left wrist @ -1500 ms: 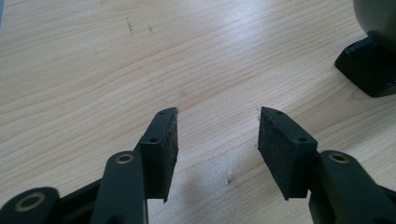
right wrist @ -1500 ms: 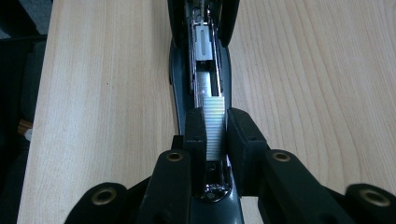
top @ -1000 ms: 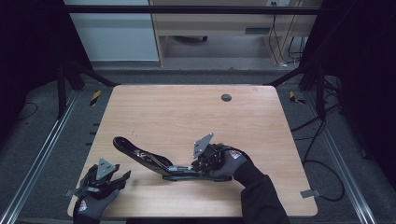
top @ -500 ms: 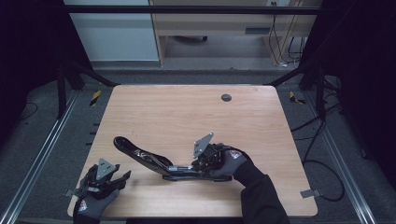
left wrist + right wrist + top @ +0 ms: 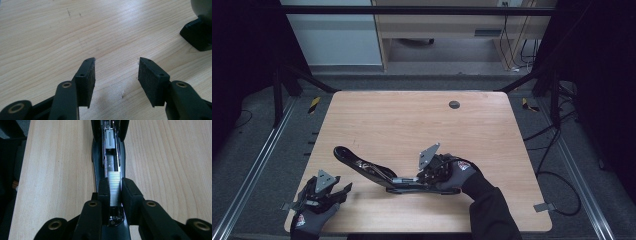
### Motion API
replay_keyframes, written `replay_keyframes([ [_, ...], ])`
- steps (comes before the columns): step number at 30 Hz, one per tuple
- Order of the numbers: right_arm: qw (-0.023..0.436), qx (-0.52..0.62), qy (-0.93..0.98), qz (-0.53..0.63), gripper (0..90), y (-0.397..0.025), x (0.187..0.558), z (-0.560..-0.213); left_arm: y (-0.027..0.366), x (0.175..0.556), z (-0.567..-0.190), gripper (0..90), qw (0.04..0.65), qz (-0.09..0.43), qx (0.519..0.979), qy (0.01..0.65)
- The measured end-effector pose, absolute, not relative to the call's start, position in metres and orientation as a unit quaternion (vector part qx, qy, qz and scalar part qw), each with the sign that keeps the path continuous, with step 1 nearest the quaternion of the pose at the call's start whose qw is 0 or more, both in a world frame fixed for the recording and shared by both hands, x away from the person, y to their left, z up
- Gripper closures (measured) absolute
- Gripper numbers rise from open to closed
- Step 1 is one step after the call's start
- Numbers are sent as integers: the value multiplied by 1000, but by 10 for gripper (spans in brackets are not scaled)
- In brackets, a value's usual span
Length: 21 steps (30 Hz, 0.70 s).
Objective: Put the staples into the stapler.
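A black stapler [image 5: 367, 170] lies swung open on the wooden table [image 5: 412, 125], its lid stretched toward the left. In the right gripper view, its magazine channel [image 5: 110, 152] runs away from me, with a silver strip of staples [image 5: 114, 191] sitting in the near end. My right gripper [image 5: 115, 183] is shut on that strip, one jaw on each side; in the high view the right gripper [image 5: 418, 179] rests over the stapler's base. My left gripper [image 5: 344, 190] lies at the front left corner, open and holding nothing [image 5: 116, 75]. A dark end of the stapler [image 5: 198, 33] shows beyond it.
A small round grommet [image 5: 454, 104] sits near the table's far edge. Metal rails [image 5: 257, 160] run along both sides below the tabletop, and cables [image 5: 557, 170] trail on the floor at the right. Bare wood lies between the left gripper and the stapler.
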State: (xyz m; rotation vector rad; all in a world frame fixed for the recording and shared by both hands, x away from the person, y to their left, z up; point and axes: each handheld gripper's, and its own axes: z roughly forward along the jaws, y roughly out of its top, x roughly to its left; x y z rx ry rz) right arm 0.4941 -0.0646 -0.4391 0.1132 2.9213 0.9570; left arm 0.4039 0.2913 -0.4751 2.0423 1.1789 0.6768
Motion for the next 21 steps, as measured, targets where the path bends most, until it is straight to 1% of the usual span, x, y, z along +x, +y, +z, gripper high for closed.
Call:
replay_keyframes([
  [2, 37, 41, 949, 309, 742, -65, 494, -439, 291, 404, -475, 475, 337, 260, 784, 452],
  [7, 43, 45, 947, 317, 724, -65, 492, -436, 291, 404, -475, 475, 336, 260, 785, 451],
  [16, 78, 84, 930, 349, 687, -68, 485, -428, 291, 403, -474, 474, 340, 261, 783, 452],
  [19, 84, 108, 924, 357, 652, -71, 482, -428, 291, 403, -474, 474, 342, 262, 780, 453],
  [21, 92, 129, 920, 359, 609, -74, 481, -427, 291, 403, -474, 473, 344, 261, 780, 453],
])
